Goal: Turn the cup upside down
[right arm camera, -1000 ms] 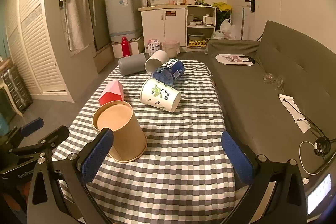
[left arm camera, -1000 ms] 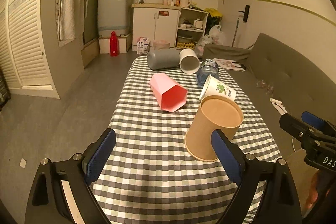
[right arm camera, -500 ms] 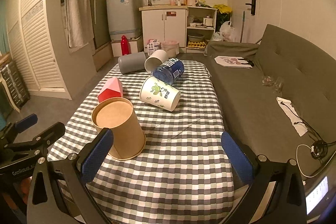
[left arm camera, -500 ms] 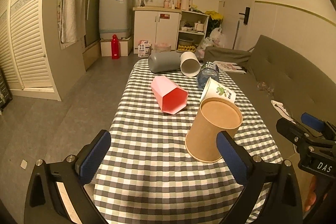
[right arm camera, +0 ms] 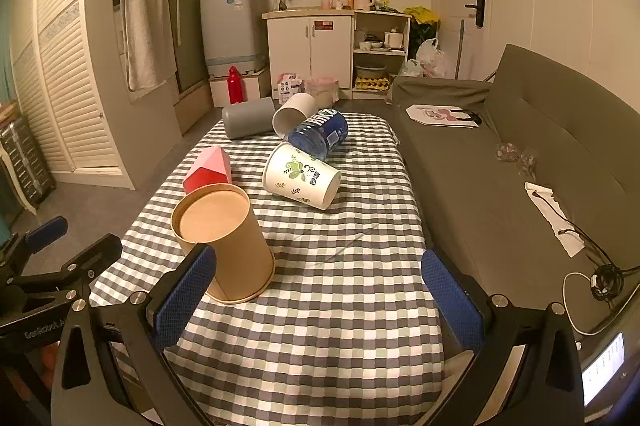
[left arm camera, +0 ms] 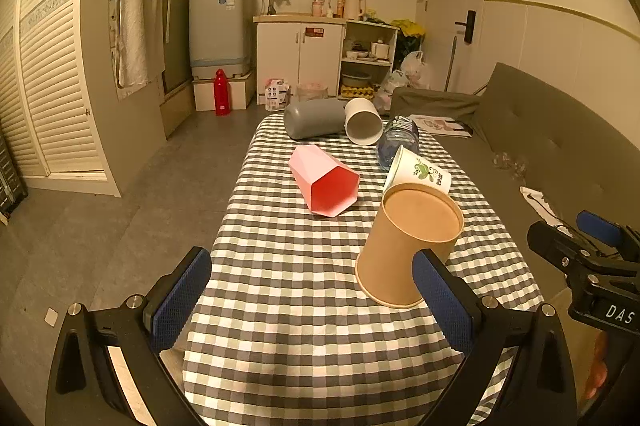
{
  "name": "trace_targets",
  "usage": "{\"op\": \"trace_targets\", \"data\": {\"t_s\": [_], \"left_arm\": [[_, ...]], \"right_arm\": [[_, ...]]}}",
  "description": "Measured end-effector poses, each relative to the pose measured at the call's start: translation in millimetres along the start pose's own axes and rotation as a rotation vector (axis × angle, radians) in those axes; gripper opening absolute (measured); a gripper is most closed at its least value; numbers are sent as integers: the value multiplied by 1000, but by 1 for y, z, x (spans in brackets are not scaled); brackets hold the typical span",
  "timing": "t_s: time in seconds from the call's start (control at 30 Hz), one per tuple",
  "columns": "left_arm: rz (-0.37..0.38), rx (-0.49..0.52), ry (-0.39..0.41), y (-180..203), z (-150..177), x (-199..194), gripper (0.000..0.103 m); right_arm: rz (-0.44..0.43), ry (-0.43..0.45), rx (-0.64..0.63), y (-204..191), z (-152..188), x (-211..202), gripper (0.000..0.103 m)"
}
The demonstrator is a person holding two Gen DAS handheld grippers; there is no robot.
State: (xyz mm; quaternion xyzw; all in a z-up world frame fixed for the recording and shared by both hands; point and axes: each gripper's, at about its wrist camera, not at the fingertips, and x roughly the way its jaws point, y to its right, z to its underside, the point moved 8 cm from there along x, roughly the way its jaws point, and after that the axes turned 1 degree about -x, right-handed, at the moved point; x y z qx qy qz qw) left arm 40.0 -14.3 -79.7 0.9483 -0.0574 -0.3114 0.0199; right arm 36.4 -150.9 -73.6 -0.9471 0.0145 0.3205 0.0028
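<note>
A: Where is the cup now?

B: The brown paper cup (left arm camera: 408,246) stands on the table (left arm camera: 288,306) near us, mouth down, flat bottom up. It looks flipped already, I think.

A: And the hand-held grippers?

B: The left hand-held gripper (left arm camera: 312,294) has its blue pads wide apart and holds nothing. The right hand-held gripper (right arm camera: 316,290) is wide apart too, and empty. Neither one touches the cup — one pad just sits in front of it in each view.

A: So what is a good way to do this step?

B: Pull both away slowly and straight back. The cup is light, so a small bump could tip it.

A: Is there room?

B: Yes, the near part of the checked cloth is bare. Farther off lie a pink cup (left arm camera: 324,182), a white cup with green leaves (right arm camera: 300,180), a blue bottle (right arm camera: 320,134), a gray cup (left arm camera: 314,118) and a white cup (left arm camera: 362,126), all on their sides. The brown cup is near the table's right edge in the left view, with the sofa (right arm camera: 520,166) beside — so don't push it that way.
</note>
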Motion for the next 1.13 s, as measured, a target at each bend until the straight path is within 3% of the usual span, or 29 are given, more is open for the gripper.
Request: {"op": "trace_targets", "data": {"t_s": [1.13], "left_arm": [[-11,11,0,-3,0,-1,103]], "right_arm": [[-4,-21,-15,-4,5,6,103]]}}
